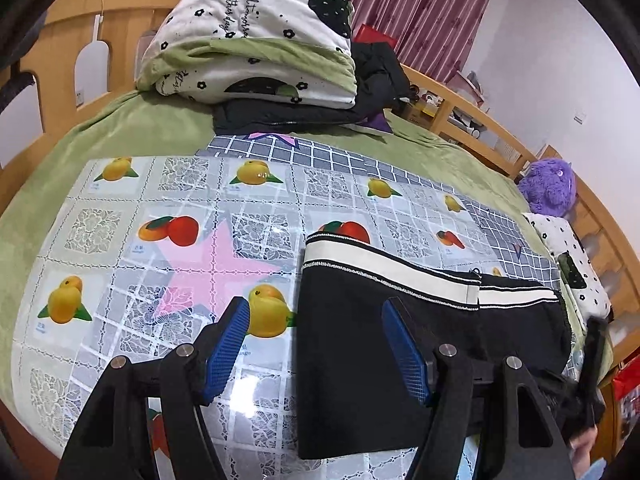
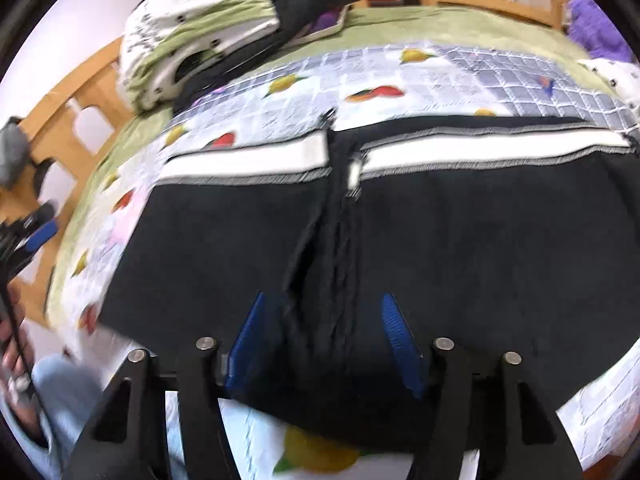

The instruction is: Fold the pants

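Black pants (image 1: 360, 360) with a white striped band lie folded flat on the fruit-print tablecloth (image 1: 120, 248). In the right wrist view the pants (image 2: 480, 248) fill the middle, with two white-banded ends side by side at the far edge. My left gripper (image 1: 316, 312) is open over the pants' left edge, with one blue pad (image 1: 230, 344) above the cloth and the other above the pants. My right gripper (image 2: 322, 308) is open and empty, low over the pants' near edge at the centre crease. The right wrist view is blurred.
A folded white and green quilt (image 1: 256, 40) on dark clothes sits at the far end of the green bed (image 1: 140, 124). A purple plush toy (image 1: 550, 186) lies at the right. Wooden bed rails (image 1: 460, 92) surround the bed.
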`<state>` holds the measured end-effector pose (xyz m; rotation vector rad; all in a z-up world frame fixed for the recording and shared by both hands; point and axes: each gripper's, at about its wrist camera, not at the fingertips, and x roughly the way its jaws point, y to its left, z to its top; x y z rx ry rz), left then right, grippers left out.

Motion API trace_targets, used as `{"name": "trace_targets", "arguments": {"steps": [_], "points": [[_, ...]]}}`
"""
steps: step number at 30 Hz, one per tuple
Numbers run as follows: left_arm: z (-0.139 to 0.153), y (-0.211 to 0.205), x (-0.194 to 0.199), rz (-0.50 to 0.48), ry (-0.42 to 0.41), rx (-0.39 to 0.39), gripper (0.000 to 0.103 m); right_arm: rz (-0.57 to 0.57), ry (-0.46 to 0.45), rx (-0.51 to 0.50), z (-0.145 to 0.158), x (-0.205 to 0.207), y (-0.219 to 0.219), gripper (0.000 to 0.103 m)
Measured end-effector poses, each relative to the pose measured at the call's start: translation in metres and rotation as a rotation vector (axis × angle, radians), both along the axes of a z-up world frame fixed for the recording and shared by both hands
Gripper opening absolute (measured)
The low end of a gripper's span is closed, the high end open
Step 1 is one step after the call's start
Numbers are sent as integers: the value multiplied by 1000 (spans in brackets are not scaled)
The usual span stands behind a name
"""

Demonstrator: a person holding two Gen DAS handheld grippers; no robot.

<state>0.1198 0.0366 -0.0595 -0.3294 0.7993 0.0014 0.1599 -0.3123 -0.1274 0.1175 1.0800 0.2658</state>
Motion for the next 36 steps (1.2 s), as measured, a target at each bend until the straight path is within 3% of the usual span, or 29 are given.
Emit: {"name": "trace_targets", "arguments": {"steps": [2,5,7,9,13,14,17,20,22,24,27,29,32,36], "points": [[-2,-2,1,-8,9,4,67,-7,60,2,-14,21,6,60],[-4,-3,1,-13,15,18,67,5,119,-74,-44,43,26,58],[-4,0,1,-7,12,16,67,23,57,-118,-43,40,38,20],[-5,4,1,7,14,12,67,67,25,-143,-35,36,48,12],[-8,9,4,15,32,-20,67,3,-17,152,7,24,-2,12],[-9,10,5,13,36,-29,67,-27,-44,177,17,19,-17,12],[-12,3,6,-9,49,-24,67,-88,-42,54,14,20,-27,13],[-11,-7,3,-17,40,33,67,-117,83,-3,-24,31,-27,19],[-9,-12,1,-17,28,72,67,-98,101,-72,-40,31,-19,22],[-8,-14,0,-20,18,89,67,-74,76,-117,-29,24,-16,22],[-11,-17,1,-30,26,78,67,-97,-4,-60,-3,2,-26,28],[-13,-19,3,-38,39,71,67,-103,-2,-63,-6,-11,-35,30],[-14,-26,1,-54,34,74,67,-76,89,-115,-35,-9,-30,31],[-3,-34,-7,-64,-8,119,67,-27,27,-169,-21,-18,-25,31]]}}
